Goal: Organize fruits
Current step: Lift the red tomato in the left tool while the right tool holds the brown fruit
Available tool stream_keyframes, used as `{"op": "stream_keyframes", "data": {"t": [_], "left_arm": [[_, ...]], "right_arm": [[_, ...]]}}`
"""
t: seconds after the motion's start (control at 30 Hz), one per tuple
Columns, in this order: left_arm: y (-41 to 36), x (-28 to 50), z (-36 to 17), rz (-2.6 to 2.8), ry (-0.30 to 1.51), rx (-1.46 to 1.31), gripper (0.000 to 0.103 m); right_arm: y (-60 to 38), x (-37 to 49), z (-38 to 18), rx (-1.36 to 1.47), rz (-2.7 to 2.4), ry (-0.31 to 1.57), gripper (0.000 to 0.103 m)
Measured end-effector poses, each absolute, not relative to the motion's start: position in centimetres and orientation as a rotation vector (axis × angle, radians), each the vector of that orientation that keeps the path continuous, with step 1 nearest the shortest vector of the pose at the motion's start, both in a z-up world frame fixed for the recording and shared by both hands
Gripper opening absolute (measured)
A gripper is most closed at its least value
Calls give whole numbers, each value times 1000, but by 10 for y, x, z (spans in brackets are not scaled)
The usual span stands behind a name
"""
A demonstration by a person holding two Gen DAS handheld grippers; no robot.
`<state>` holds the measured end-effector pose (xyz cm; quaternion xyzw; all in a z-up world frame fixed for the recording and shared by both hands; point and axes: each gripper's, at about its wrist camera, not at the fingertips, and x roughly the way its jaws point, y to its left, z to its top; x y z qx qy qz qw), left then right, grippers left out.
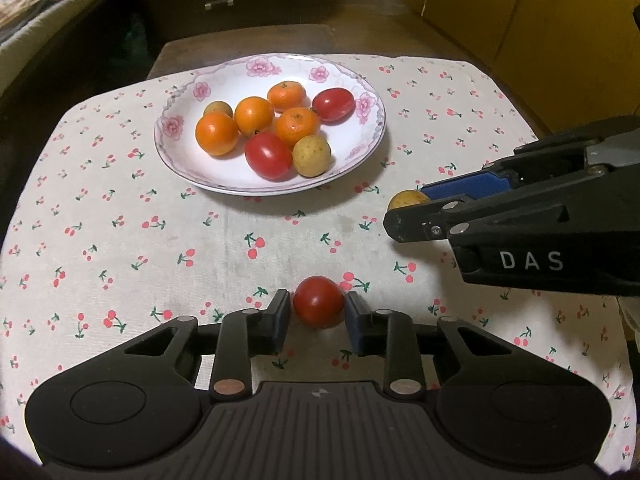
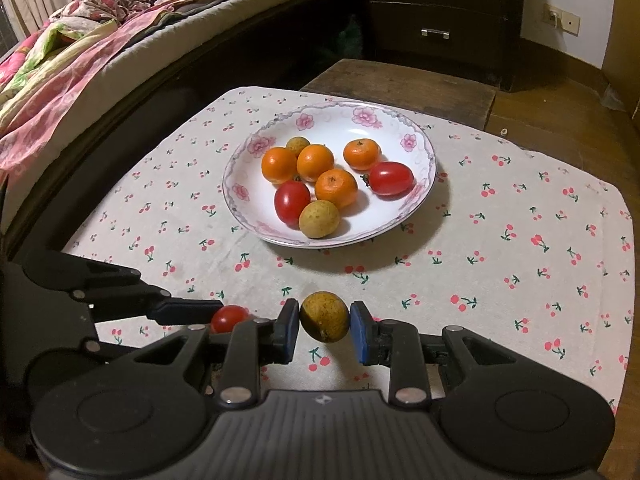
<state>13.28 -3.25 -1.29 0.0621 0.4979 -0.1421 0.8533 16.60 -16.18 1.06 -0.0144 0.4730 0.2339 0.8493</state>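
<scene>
Left gripper (image 1: 318,312) low over the bench (image 1: 120,240), jaws set either side of a red tomato (image 1: 319,301). Both blue pads sit right at the tomato's flanks, looks like touching on both sides; tomato appears to rest on the cherry-print cloth (image 1: 100,200). In the right wrist view the same tomato (image 2: 229,319) peeks out between the left gripper's (image 2: 216,316) jaws, partly hidden by the right gripper's own linkage.

Right gripper (image 2: 325,322) jaws bracket a yellowish-brown round fruit (image 2: 325,317). Left pad touches or nearly touches it; a thin gap shows on the right pad side, so jaws are spread around it, not yet clamped. Whether the fruit is on the cloth (image 2: 520,260) or just off it, cannot tell. From the left wrist view only a sliver of that fruit (image 1: 406,200) shows behind the right gripper (image 1: 416,204).

The two grippers sit side by side, close, near edge of the bench (image 2: 400,80).

Floral-rim white plate (image 2: 424,168) farther back, centre of the cloth, holding four oranges (image 2: 336,188), two red tomatoes (image 2: 391,178) and two yellowish fruits (image 2: 319,219), bunched together. Same plate (image 1: 372,136) in the left view.

Bed (image 2: 80,60) with bedding to the left, dark drawer unit (image 2: 436,12) behind.
</scene>
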Motion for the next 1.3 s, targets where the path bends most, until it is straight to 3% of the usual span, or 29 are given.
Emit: {"op": "stream_keyframes", "data": {"t": [1.3], "left_arm": [[-25,143,8,-272,994,82,38]], "right_arm": [[-167,169,23,-19,478,947,35]]}}
